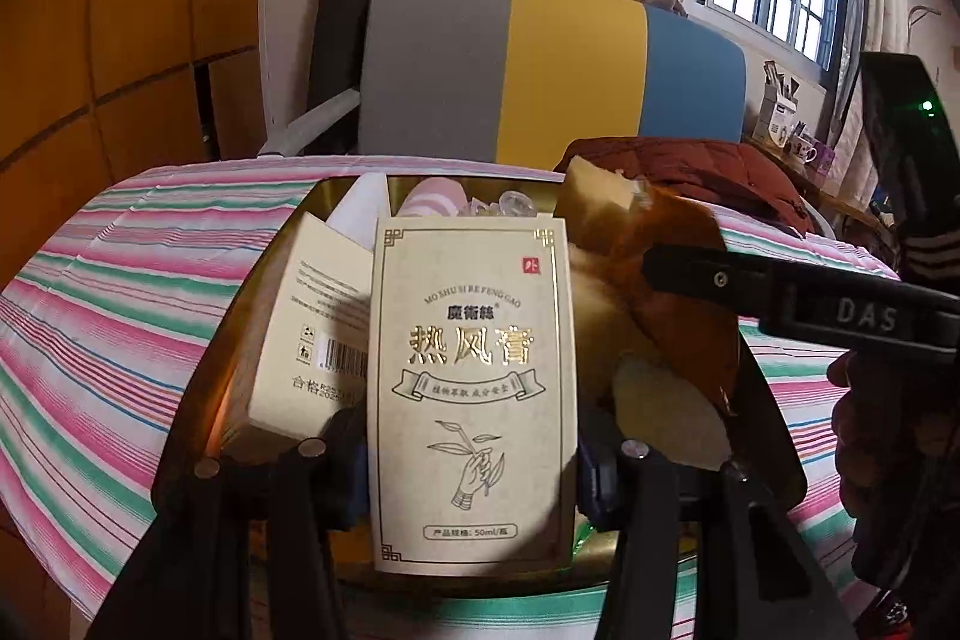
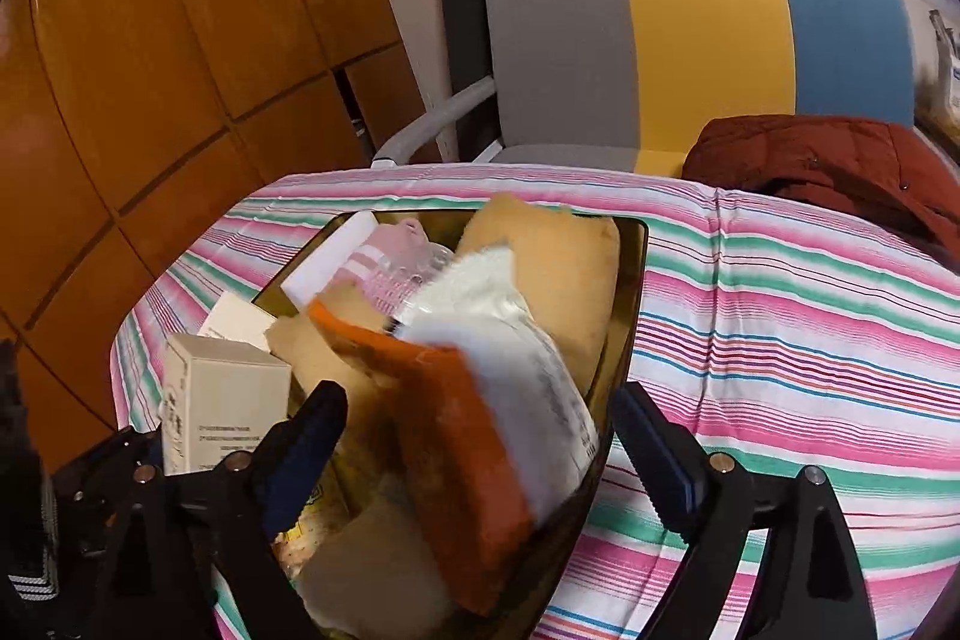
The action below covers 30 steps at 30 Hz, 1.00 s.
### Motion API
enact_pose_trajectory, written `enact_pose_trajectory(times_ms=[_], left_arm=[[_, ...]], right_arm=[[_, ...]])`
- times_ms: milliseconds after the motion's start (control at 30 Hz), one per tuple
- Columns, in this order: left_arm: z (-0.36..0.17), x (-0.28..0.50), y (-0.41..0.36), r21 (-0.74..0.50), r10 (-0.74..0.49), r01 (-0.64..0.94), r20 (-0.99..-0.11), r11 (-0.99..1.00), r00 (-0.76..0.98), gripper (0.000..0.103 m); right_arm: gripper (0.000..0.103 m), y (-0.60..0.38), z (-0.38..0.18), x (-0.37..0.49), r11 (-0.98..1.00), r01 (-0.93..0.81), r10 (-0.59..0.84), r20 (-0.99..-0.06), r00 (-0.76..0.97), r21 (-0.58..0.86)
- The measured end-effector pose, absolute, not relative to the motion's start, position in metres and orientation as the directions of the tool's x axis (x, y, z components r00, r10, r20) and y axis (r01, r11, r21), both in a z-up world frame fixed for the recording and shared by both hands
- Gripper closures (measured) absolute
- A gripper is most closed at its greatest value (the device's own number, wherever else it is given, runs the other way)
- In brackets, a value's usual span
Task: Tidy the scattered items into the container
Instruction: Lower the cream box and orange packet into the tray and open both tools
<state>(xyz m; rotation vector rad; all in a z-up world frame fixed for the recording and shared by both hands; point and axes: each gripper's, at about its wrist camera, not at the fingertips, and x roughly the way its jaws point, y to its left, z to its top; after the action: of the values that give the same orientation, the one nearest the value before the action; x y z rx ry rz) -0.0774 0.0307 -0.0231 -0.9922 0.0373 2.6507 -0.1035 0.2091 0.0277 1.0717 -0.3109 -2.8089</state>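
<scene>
Striped bedding is lying bare around the tray, already heaped with cloths. Left gripper is clenching a box over it (not yet dropped); right gripper is hanging released above the cloths.

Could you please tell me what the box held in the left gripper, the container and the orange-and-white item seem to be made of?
Box: matte cream cardboard, judging by crisp folded edges and gold foil print that glints.
Container: probably smoked translucent plastic; the thin, dark amber wall looks glossy.
Orange-and-white item: soft plush or fleece; its surface looks fuzzy and it folds limply. What exactly it is I cannot tell.
</scene>
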Motion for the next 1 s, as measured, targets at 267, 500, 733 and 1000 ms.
enact_pose_trajectory(times_ms=[267,500,733,1000], left_arm=[[-0.023,-0.076,0.035,-0.068,0.247,-0.269,-0.655,-0.961,-0.715,0.051],[-0.018,-0.071,0.031,-0.050,0.216,-0.242,-0.643,-0.969,-0.734,0.050],[-0.015,-0.065,0.028,-0.039,0.200,-0.225,-0.625,-0.974,-0.755,0.048],[-0.012,-0.065,0.026,-0.032,0.195,-0.221,-0.610,-0.975,-0.768,0.047]], right_arm=[[0.012,0.206,0.028,-0.098,-0.975,0.036,-0.172,-0.645,-0.745,0.219],[0.012,0.202,0.025,-0.092,-0.978,0.030,-0.161,-0.647,-0.745,0.208],[0.012,0.198,0.021,-0.084,-0.984,0.025,-0.136,-0.645,-0.752,0.178],[0.012,0.195,0.021,-0.082,-0.988,0.030,-0.120,-0.636,-0.762,0.151]])
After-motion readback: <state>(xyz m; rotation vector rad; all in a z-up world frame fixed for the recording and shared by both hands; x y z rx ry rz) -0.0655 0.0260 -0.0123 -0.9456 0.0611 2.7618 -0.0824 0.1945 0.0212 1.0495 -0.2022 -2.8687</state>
